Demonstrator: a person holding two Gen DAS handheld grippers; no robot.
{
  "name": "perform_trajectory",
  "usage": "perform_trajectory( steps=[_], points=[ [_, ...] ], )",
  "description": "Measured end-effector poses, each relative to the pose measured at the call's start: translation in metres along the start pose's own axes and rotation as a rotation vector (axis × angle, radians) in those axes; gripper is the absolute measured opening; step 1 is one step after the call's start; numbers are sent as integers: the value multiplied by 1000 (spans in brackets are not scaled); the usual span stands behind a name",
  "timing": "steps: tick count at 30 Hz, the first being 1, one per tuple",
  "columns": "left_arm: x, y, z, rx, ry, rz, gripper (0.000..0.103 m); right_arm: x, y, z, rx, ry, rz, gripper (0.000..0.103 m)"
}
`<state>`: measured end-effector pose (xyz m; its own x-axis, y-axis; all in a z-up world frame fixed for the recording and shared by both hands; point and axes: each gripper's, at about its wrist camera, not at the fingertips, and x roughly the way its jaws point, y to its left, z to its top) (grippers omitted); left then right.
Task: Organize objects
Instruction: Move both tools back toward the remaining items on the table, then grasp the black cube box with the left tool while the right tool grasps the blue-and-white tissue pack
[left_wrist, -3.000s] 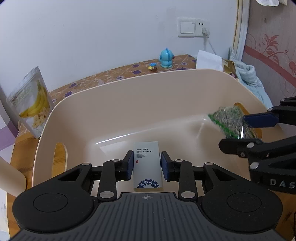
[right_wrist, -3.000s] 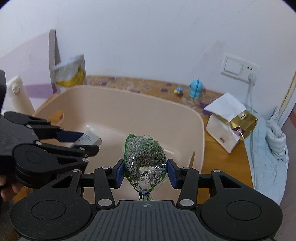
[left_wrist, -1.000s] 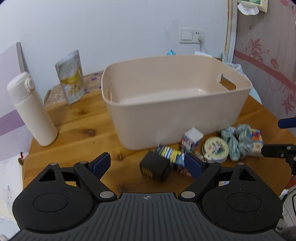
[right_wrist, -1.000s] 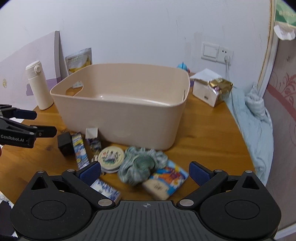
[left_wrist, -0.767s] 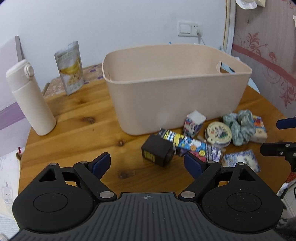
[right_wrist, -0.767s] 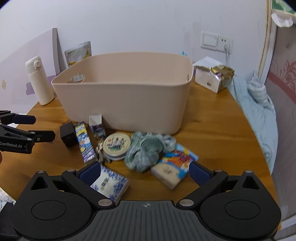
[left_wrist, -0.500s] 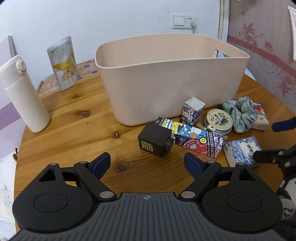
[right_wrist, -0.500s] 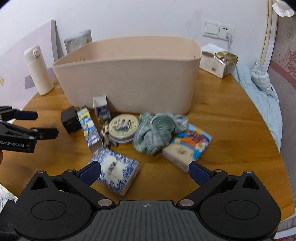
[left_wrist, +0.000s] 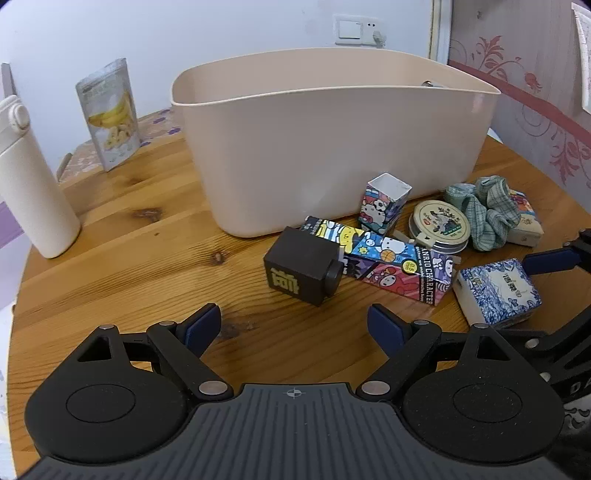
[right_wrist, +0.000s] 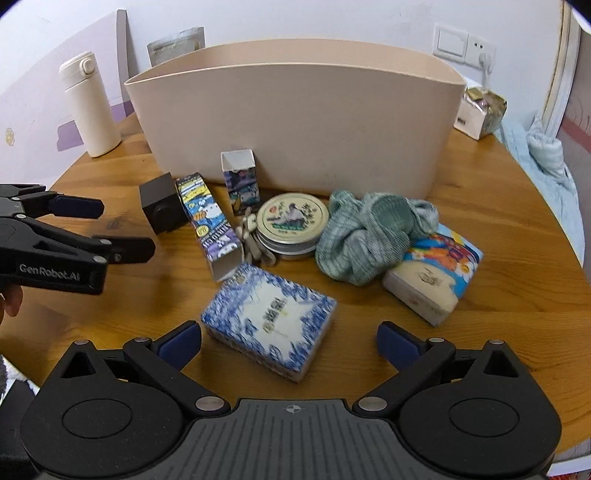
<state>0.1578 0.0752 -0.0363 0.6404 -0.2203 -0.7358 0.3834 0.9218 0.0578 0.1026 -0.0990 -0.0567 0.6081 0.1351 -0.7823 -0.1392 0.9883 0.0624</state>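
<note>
A beige tub (left_wrist: 332, 155) (right_wrist: 295, 122) stands on the round wooden table (left_wrist: 147, 258). In front of it lie a black cube (left_wrist: 301, 271) (right_wrist: 160, 208), a long cartoon box (left_wrist: 384, 264) (right_wrist: 210, 229), a small upright cartoon box (left_wrist: 384, 203) (right_wrist: 242, 181), a round tin (left_wrist: 439, 225) (right_wrist: 291, 221), a green cloth (left_wrist: 484, 210) (right_wrist: 369, 236), a colourful pack (right_wrist: 436, 277) and a blue-and-white tissue pack (left_wrist: 496, 291) (right_wrist: 269, 321). My left gripper (left_wrist: 295, 325) is open, just short of the black cube. My right gripper (right_wrist: 288, 341) is open, with the tissue pack's near end between its fingers, untouched.
A white bottle (left_wrist: 29, 181) (right_wrist: 90, 103) stands at the left. A banana chip pouch (left_wrist: 109, 114) leans by the wall. A white box with gold wrapping (right_wrist: 480, 107) and light blue fabric (right_wrist: 543, 155) lie to the right of the tub.
Both grippers let go of a white box and a green packet inside the tub, drew back and sank toward the items on the table. Both now stand wide open.
</note>
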Motion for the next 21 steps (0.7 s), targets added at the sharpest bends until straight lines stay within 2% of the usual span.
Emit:
perform_trajectory(
  steps=[5, 10, 14, 17, 21],
  points=[
    [7, 0, 3, 12, -21, -4, 88, 7, 12, 0, -40, -20, -47, 103],
    [18, 4, 10, 21, -27, -26, 88, 7, 7, 3, -28, -23, -57, 103],
    [25, 5, 15, 57, -39, -16, 88, 6, 4, 2, -25, -24, -56, 103],
    [27, 6, 16, 66, -46, -24, 84, 4, 3, 2, -25, -28, -61, 98],
    [30, 9, 17, 62, -45, -41, 80, -1, 1, 1, -17, -34, -69, 87]
  ],
)
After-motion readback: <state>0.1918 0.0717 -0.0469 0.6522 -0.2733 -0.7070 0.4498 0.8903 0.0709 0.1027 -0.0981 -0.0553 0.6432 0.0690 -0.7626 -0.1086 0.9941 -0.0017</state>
